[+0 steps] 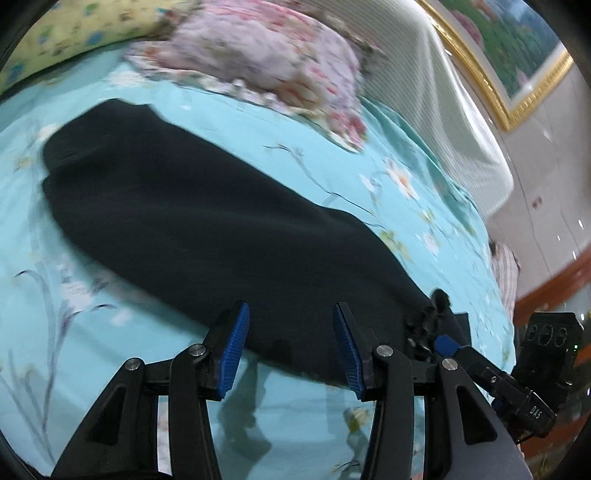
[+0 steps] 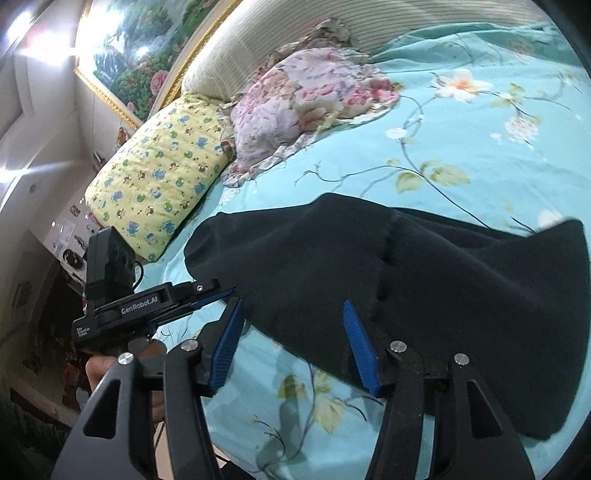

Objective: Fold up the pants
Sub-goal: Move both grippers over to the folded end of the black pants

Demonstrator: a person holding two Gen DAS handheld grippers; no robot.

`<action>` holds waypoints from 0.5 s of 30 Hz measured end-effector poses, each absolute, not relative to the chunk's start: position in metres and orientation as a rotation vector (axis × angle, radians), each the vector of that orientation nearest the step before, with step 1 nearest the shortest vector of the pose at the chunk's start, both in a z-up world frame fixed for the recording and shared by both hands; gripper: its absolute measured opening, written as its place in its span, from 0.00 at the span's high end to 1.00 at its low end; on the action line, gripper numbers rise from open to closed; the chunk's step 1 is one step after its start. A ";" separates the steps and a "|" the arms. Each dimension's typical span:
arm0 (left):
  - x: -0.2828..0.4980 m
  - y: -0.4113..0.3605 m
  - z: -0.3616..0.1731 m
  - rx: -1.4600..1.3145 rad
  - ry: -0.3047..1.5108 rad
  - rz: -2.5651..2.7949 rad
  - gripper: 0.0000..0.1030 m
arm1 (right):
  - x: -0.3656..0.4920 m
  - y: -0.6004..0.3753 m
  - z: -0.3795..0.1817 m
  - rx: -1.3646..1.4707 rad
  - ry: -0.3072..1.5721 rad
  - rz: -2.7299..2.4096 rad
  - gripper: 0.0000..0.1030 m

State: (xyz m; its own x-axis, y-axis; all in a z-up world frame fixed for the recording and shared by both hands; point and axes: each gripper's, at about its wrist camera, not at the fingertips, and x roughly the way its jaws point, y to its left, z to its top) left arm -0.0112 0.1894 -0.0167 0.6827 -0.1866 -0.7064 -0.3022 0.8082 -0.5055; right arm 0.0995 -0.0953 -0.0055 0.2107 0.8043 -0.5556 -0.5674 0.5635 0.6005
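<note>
Black pants (image 1: 207, 225) lie as a long dark strip across the turquoise floral bedsheet (image 1: 332, 173). My left gripper (image 1: 291, 347) is open just above the near edge of the pants, nothing between its blue pads. In the right wrist view the pants (image 2: 424, 295) lie folded, with a layer lying over another. My right gripper (image 2: 293, 347) is open over the near edge of the pants, empty. The other gripper shows at the left of the right wrist view (image 2: 155, 302) and at the right of the left wrist view (image 1: 480, 354), close to the cloth's edge.
A pink floral pillow (image 2: 306, 110) and a yellow cartoon-print pillow (image 2: 162, 177) lie at the head of the bed, against a ribbed cream headboard (image 2: 295, 26). A gold-framed painting (image 2: 147, 40) hangs above. The bed's edge is near the grippers.
</note>
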 end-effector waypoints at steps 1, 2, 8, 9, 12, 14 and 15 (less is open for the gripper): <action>-0.015 0.194 -0.017 -0.652 0.824 0.087 0.53 | 0.100 -0.092 -0.005 0.286 0.958 0.978 0.44; -0.019 0.199 -0.017 -0.659 0.815 0.106 0.53 | 0.100 -0.086 -0.003 0.278 0.959 0.988 0.44; -0.051 0.237 -0.020 -0.742 0.767 0.235 0.45 | 0.102 -0.058 0.000 0.230 0.972 1.043 0.41; -0.055 0.243 -0.021 -0.754 0.762 0.254 0.45 | 0.102 -0.054 0.001 0.226 0.971 1.051 0.41; -0.063 0.256 -0.023 -0.778 0.752 0.289 0.39 | 0.103 -0.043 0.000 0.215 0.979 1.071 0.40; -0.068 0.266 -0.025 -0.799 0.742 0.318 0.39 | 0.103 -0.036 0.000 0.204 0.985 1.082 0.40; -0.069 0.271 -0.027 -0.810 0.743 0.327 0.38 | 0.104 -0.031 0.000 0.200 0.988 1.089 0.40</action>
State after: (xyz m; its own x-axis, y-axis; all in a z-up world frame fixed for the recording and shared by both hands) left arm -0.0686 0.2709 -0.0268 0.7054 -0.0096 -0.7087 -0.5289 0.6586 -0.5353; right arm 0.1045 -0.0314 -0.0002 0.1034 0.8129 -0.5732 -0.6490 0.4918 0.5804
